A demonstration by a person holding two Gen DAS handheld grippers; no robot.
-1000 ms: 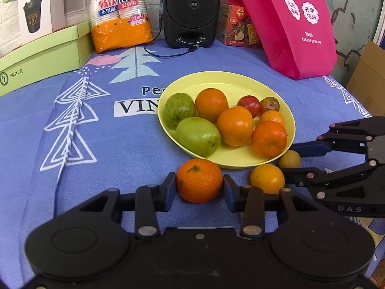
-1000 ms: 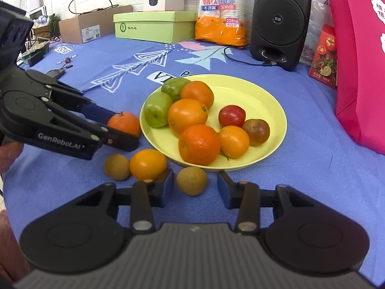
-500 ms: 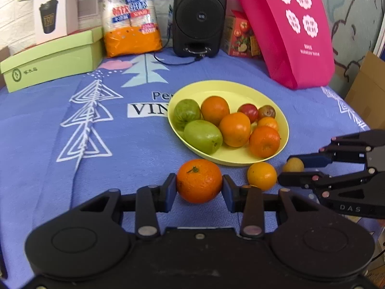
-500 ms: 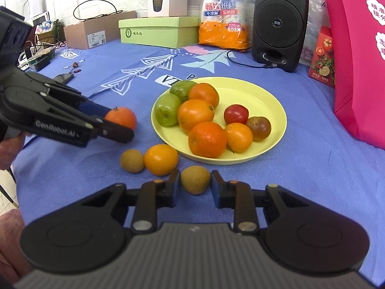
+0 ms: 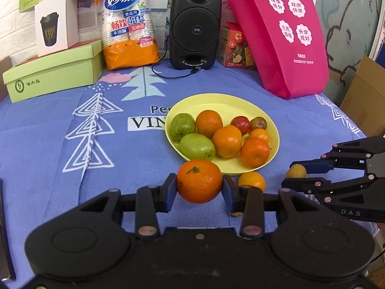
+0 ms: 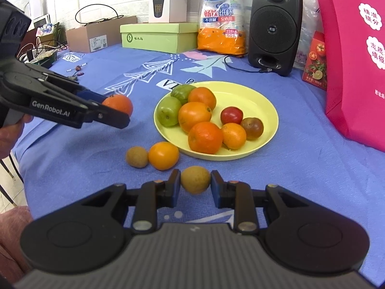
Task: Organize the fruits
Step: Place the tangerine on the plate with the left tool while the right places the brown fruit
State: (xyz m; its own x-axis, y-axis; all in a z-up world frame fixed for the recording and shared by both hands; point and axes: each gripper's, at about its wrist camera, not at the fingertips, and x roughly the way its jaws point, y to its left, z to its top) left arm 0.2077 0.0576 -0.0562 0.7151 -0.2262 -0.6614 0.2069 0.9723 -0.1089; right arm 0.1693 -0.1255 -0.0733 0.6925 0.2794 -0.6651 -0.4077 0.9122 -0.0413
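A yellow plate [image 5: 223, 101] [image 6: 262, 96] on the blue cloth holds several fruits: oranges, two green ones, a red and a brown one. My left gripper [image 5: 199, 189] is shut on a large orange [image 5: 199, 184], held above the cloth near the plate's front rim; it also shows in the right wrist view [image 6: 118, 104]. My right gripper [image 6: 195, 183] is shut on a small yellow-brown fruit [image 6: 195, 179], lifted off the cloth; the left wrist view shows it too [image 5: 296, 171]. A small orange [image 6: 163, 155] [image 5: 251, 180] and a small brown fruit [image 6: 137, 157] lie on the cloth before the plate.
At the back stand a black speaker [image 5: 195, 26], a pack of paper cups [image 5: 128, 24], a green box [image 5: 53, 74] with a white cup box [image 5: 56, 33] on it, and a pink bag [image 5: 281, 33]. A cable [image 5: 173, 72] runs from the speaker.
My left gripper closed on the large orange and raised it. My right gripper closed on the small yellow-brown fruit and lifted it off the cloth. Both pulled back from the plate.
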